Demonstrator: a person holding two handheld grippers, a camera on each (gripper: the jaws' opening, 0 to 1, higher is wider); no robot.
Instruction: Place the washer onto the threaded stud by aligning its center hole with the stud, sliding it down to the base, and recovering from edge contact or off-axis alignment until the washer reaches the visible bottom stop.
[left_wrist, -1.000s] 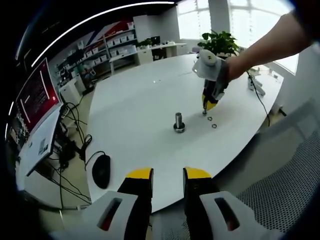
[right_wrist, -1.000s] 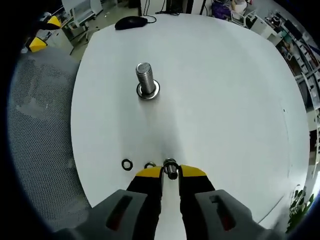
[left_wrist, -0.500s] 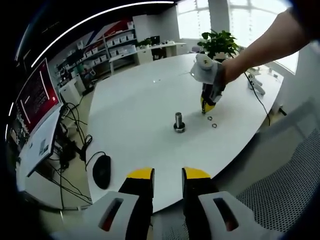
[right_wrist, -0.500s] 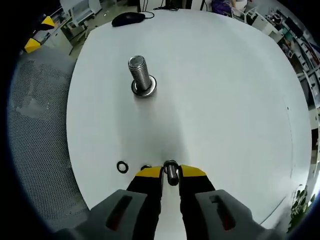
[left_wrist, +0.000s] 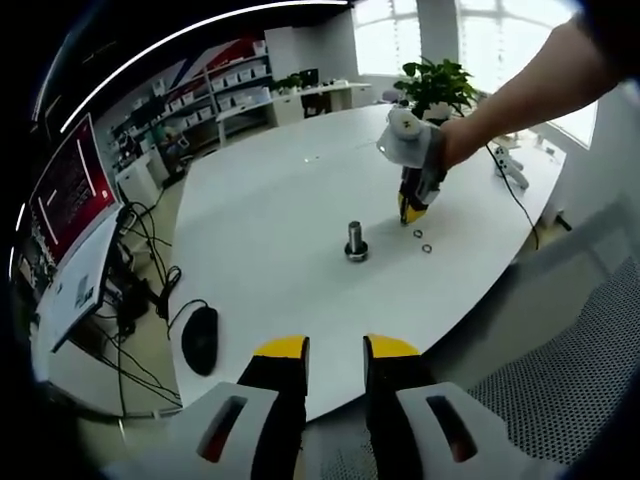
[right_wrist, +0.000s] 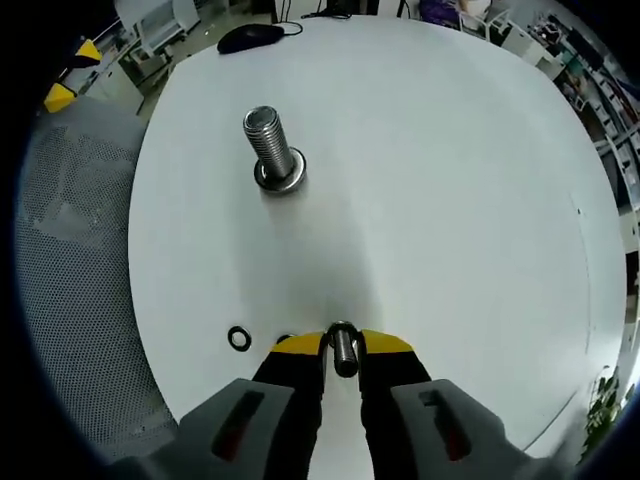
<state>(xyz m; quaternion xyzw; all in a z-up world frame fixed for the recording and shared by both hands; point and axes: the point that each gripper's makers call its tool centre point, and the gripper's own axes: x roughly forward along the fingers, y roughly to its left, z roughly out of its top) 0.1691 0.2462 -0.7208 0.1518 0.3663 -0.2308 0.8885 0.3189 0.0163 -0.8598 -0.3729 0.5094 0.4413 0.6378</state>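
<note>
The threaded stud (right_wrist: 268, 145) stands upright on its round base (right_wrist: 280, 180) on the white table (right_wrist: 450, 200). My right gripper (right_wrist: 343, 345) is shut on a metal washer (right_wrist: 343, 350), held edge-on between the yellow fingertips, above the table and short of the stud. In the left gripper view the same stud (left_wrist: 355, 240) stands mid-table, and the right gripper (left_wrist: 411, 210), held by a person's hand, hovers to its right. My left gripper (left_wrist: 335, 350) hangs open off the table's near edge, with nothing between its jaws.
A loose washer (right_wrist: 239, 338) lies on the table by my right jaws, a second one (right_wrist: 284, 340) half hidden behind them; both washers (left_wrist: 421, 240) lie right of the stud. A black mouse (left_wrist: 198, 340) and cable sit near the table edge. A mesh chair (right_wrist: 70, 300) stands beside the table.
My right gripper has lifted with the washer in it and drifted a little toward the stud. The loose washers stay on the table. The left gripper has barely moved.
</note>
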